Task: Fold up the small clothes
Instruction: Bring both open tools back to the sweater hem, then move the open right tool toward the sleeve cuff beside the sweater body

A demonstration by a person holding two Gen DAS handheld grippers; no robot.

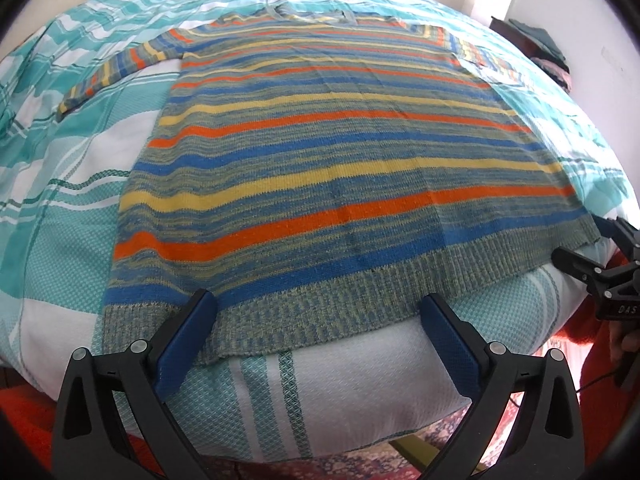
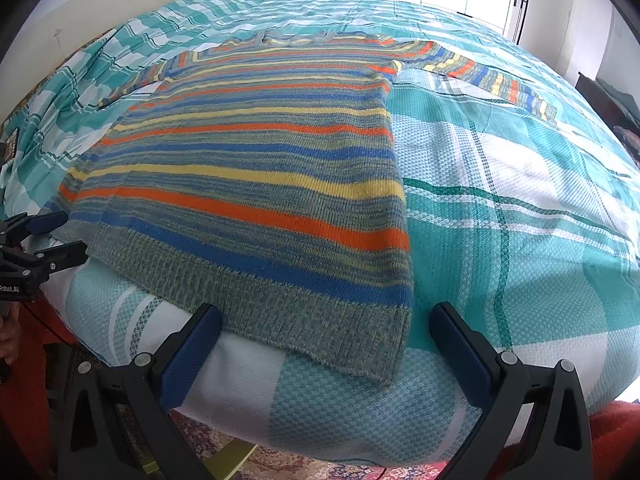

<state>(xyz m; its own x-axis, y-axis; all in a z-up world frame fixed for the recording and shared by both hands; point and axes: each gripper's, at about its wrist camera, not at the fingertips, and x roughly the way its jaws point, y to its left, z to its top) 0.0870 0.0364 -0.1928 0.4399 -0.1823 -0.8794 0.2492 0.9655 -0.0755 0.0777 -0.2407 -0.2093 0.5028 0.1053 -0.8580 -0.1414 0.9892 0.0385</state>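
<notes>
A knit sweater (image 1: pixel 320 152) with orange, blue, yellow and grey-green stripes lies flat on the bed, hem toward me, both sleeves spread out. It also shows in the right wrist view (image 2: pixel 256 184). My left gripper (image 1: pixel 318 304) is open over the hem near its left corner, holding nothing. My right gripper (image 2: pixel 326 316) is open over the hem's right corner, holding nothing. The right gripper also shows in the left wrist view (image 1: pixel 580 248) at the hem's right end. The left gripper shows in the right wrist view (image 2: pixel 56 236) at the hem's left end.
The bed has a teal and white plaid cover (image 2: pixel 520 200). Its near edge (image 1: pixel 320 420) drops to a patterned red rug (image 1: pixel 340 468). A dark shelf with folded clothes (image 1: pixel 540 48) stands at the far right. A pale headboard (image 2: pixel 120 4) is at the far left.
</notes>
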